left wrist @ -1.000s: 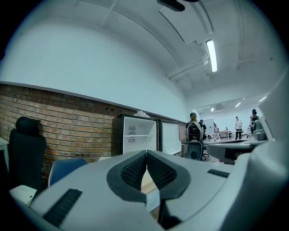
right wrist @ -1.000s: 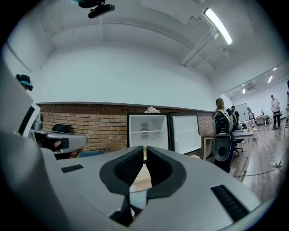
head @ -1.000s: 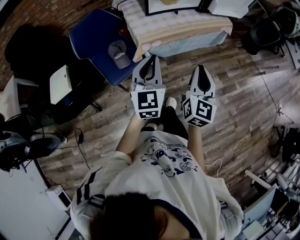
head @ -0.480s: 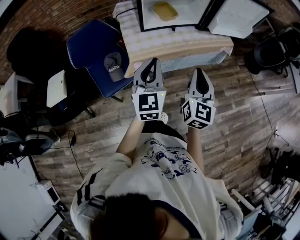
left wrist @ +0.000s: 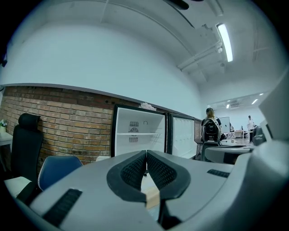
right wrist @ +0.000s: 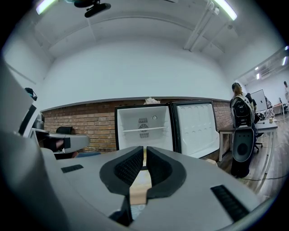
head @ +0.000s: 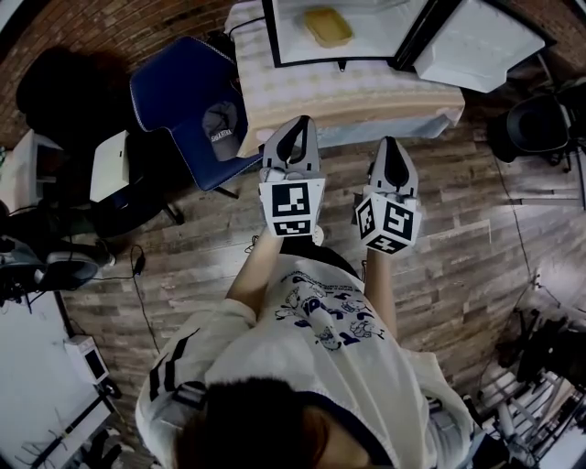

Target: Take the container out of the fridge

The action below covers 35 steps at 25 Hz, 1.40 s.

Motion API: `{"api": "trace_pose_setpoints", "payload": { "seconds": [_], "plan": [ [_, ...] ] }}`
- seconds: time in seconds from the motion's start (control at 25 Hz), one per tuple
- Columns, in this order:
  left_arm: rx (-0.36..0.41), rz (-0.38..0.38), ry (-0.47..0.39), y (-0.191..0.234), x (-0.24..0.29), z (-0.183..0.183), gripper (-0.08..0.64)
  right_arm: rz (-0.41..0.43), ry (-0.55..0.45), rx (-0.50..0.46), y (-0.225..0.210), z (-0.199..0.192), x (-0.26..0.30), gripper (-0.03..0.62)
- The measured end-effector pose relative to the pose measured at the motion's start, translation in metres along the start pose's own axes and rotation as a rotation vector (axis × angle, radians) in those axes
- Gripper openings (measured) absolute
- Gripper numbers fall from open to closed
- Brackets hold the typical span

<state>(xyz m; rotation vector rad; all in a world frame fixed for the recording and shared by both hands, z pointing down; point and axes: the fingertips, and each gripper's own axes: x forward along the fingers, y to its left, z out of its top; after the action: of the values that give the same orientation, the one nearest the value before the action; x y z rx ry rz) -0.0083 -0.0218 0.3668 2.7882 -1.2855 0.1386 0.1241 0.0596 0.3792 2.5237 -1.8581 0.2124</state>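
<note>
With the yellow container (head: 328, 26) lying inside the open fridge (head: 271, 41) on the surface (head: 348, 92) ahead, the left claw (left wrist: 146, 153) and right claw (right wrist: 145, 149) are being held narrow and empty, so one is needing to be opened wide before being reached in.

A small yellow container (head: 328, 26) lies flat on the white floor of the fridge (head: 272, 37), near its middle. The black-framed fridge stands wide open, its door (head: 476, 41) swung right and one shelf (right wrist: 143, 129) crossing its white interior.
</note>
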Motion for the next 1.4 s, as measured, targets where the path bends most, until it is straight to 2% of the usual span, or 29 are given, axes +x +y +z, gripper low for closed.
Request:
{"api": "trace_pose_setpoints", "payload": {
  "seconds": [0.52, 0.88, 1.08, 1.4],
  "plan": [
    [-0.019, 0.027, 0.020, 0.011, 0.079, -0.001, 0.018, 0.017, 0.029, -0.008, -0.022, 0.000, 0.076, 0.043],
    [-0.027, 0.016, 0.033, 0.021, 0.155, 0.006, 0.018, 0.013, 0.038, -0.013, -0.038, 0.010, 0.154, 0.043],
    [-0.022, 0.018, 0.076, 0.033, 0.197, 0.004, 0.018, 0.018, 0.046, -0.013, -0.039, 0.014, 0.197, 0.043],
    [-0.050, 0.016, 0.095, 0.055, 0.248, 0.003, 0.018, 0.023, 0.071, -0.009, -0.038, 0.010, 0.259, 0.043]
  ]
}}
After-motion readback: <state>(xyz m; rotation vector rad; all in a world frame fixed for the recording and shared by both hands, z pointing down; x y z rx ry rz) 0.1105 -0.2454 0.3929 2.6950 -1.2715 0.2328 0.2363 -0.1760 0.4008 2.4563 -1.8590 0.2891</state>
